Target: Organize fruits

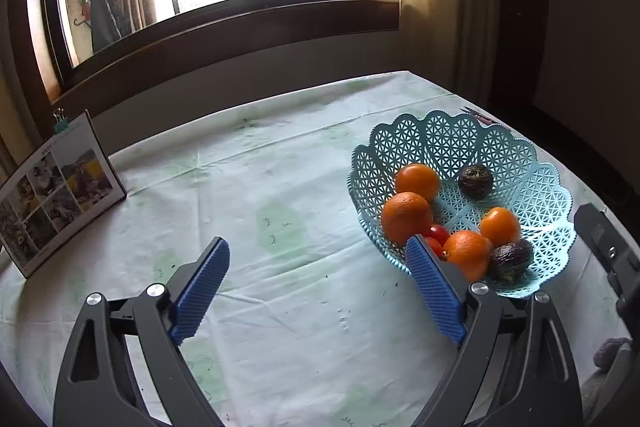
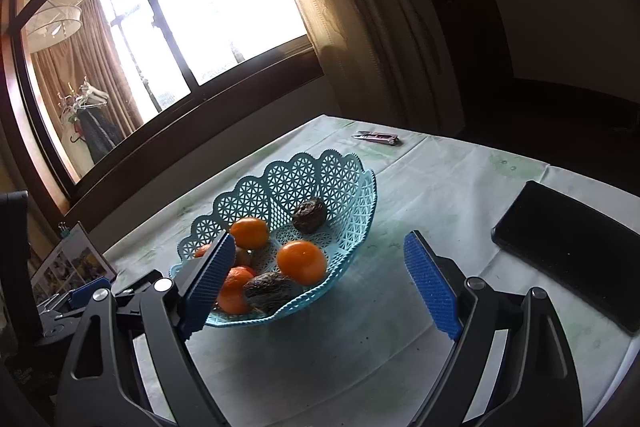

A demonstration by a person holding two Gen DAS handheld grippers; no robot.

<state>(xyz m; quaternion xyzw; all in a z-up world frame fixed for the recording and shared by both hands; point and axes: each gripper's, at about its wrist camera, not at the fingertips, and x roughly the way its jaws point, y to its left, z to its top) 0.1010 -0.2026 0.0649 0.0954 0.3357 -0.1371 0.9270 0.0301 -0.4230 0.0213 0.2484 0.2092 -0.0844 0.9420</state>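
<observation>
My left gripper (image 1: 318, 283) stands with its blue fingers (image 1: 202, 287) spread wide and nothing between them, only the pale green cloth of the table (image 1: 280, 187) under the gap. Its right-hand finger reaches up in front of the near left rim of the basket (image 1: 452, 135) in that view; whether it touches the rim I cannot tell.

My right gripper (image 2: 320, 279) is spread wide as well, and it holds nothing. In its own view the left finger (image 2: 210, 283) overlaps the near left side of the basket (image 2: 320, 175), while the right finger hangs over bare cloth beside it.

The fruit lies in the light blue lattice basket, which sits on the table toward my right side. From the left view I count four oranges: two (image 1: 406, 217) at the left side of the bowl, one (image 1: 500, 227) nearer the right, and one (image 1: 468, 253) at the front. Two small red tomatoes (image 1: 438, 233) are tucked between the oranges, partly hidden behind my finger. Two dark, wrinkled round fruits are there too, one (image 1: 475, 181) alone toward the back and one (image 1: 511, 259) at the front rim, touching the front orange.

A photo calendar (image 1: 56, 191) held by a binder clip stands at the far left of the table. A black phone (image 2: 568, 251) lies flat to the right of the basket, and a small folding tool (image 2: 376, 137) rests beyond the basket near the far edge.
</observation>
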